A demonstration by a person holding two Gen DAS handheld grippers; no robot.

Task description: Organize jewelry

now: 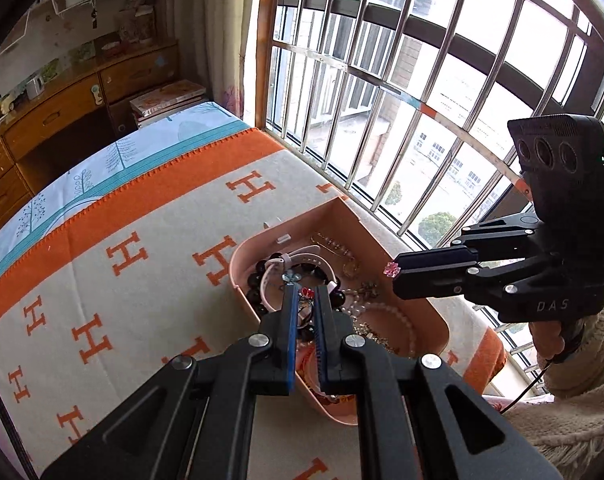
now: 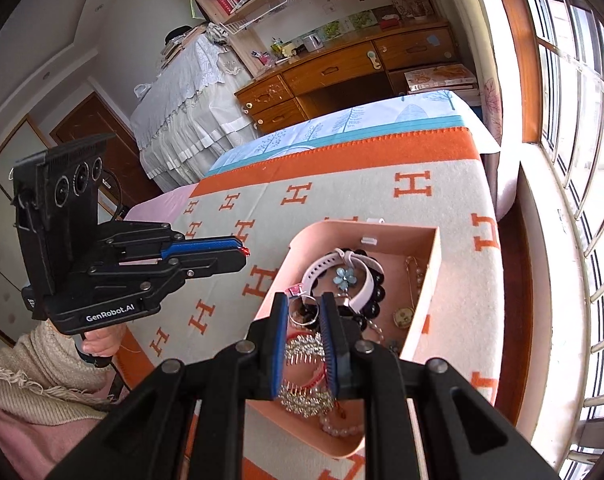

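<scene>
A pink box (image 1: 242, 280) (image 2: 434, 280) sits on the orange-and-cream blanket and holds jewelry: a black bead bracelet (image 1: 258, 280) (image 2: 376, 280), a white watch (image 2: 334, 262), a blue flower piece (image 2: 344, 278), pearl strands (image 1: 398, 320) and a rhinestone comb (image 2: 302, 350). My left gripper (image 1: 304, 290) (image 2: 244, 254) hovers over the box, shut on a small red-stoned ring (image 1: 307, 293). My right gripper (image 2: 304, 300) (image 1: 394, 270) hovers above the box, shut on a ring with a pink stone (image 1: 391, 269) (image 2: 296, 290).
The blanket (image 1: 142, 220) covers a bed beside a barred window (image 1: 382, 80). A wooden desk with drawers (image 2: 342, 76) stands at the far end, books (image 1: 168, 98) next to it. A lace-covered piece of furniture (image 2: 182, 100) stands far left.
</scene>
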